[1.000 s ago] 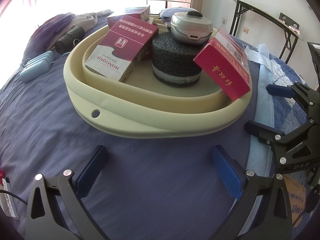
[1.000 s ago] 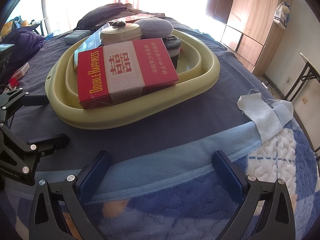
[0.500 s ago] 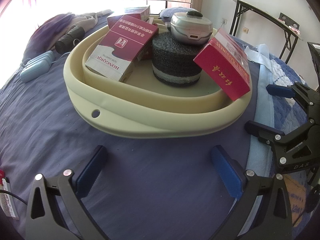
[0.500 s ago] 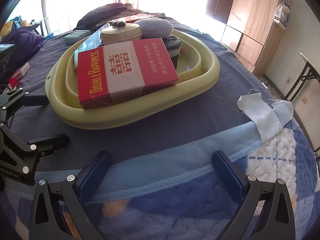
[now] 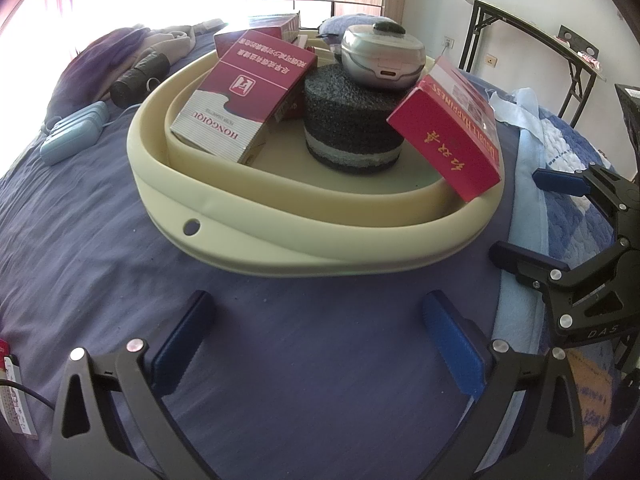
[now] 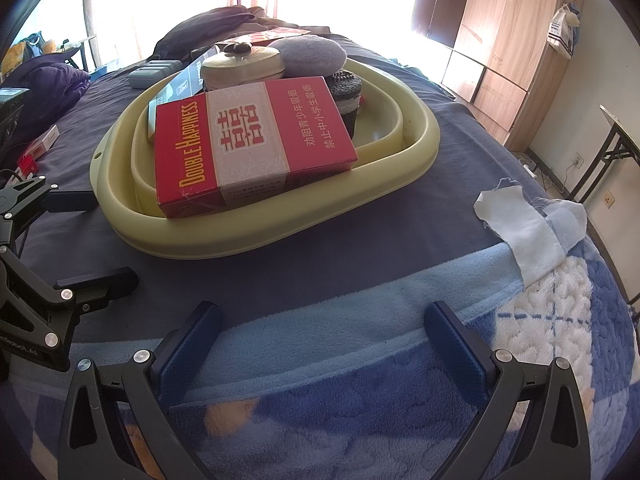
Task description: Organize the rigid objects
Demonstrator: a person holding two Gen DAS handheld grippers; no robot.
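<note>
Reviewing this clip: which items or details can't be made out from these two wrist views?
- Basin floor behind the Double Happiness carton: right wrist view, hidden by the carton.
- Red box at the far rim: left wrist view, mostly hidden by the Hongqiqu carton and washed out by window glare.
- Small packet at the left edge: left wrist view, cut off by the frame.

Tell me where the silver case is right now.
In the left wrist view, the silver case sits atop the dark foam cylinder, mid-basin, between two red cartons.
</note>
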